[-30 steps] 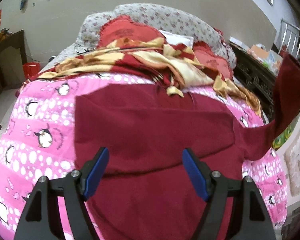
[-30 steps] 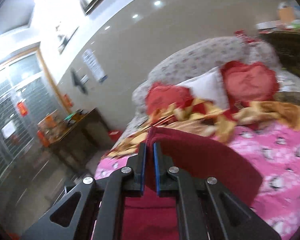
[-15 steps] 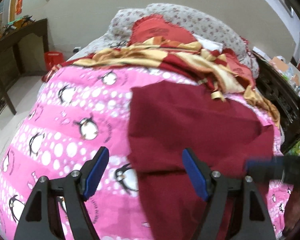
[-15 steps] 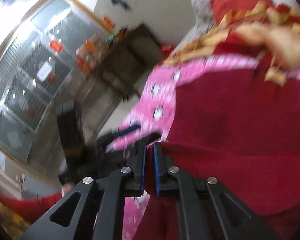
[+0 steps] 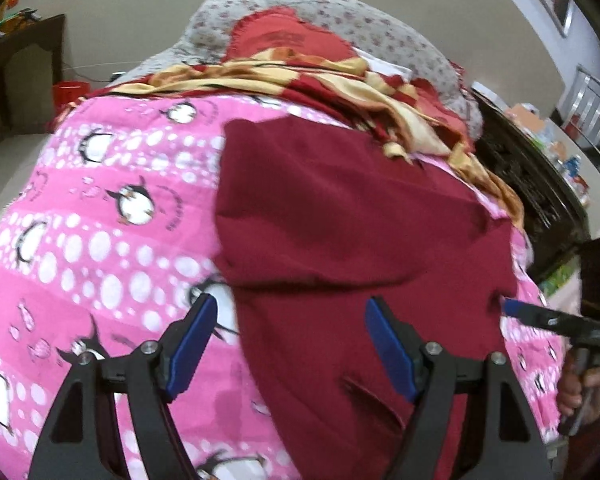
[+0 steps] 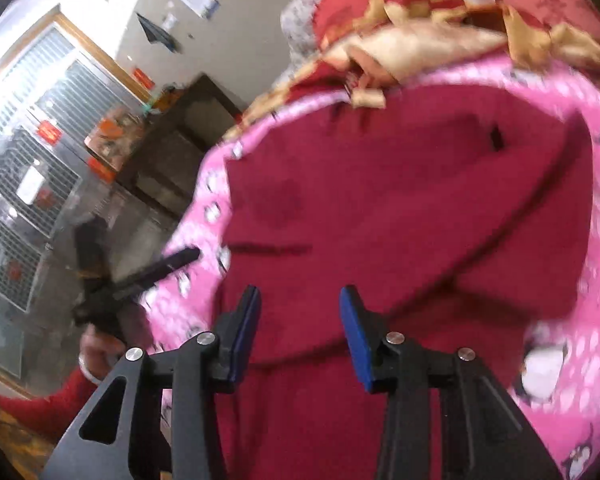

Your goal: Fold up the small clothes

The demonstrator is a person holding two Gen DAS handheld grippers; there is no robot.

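We are holding both the left gripper and right gripper spread, empty, above the soft, creased maroon garment lying on the pink penguin-print quilt.

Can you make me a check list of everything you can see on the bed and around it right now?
Surface: pink penguin blanket covering the bed.
Job's things: dark red garment lying on the blanket, one part folded over the rest.
Clutter: red and gold cloth bunched beyond the garment; red pillow against a floral headboard.
Grippers: left gripper open above the garment's near-left edge, holding nothing; right gripper open over the garment, holding nothing.
Cables: nothing seen.
Surroundings: dark wooden table with small items on top, metal-grilled doors, red bucket on the floor, papers on the wall.
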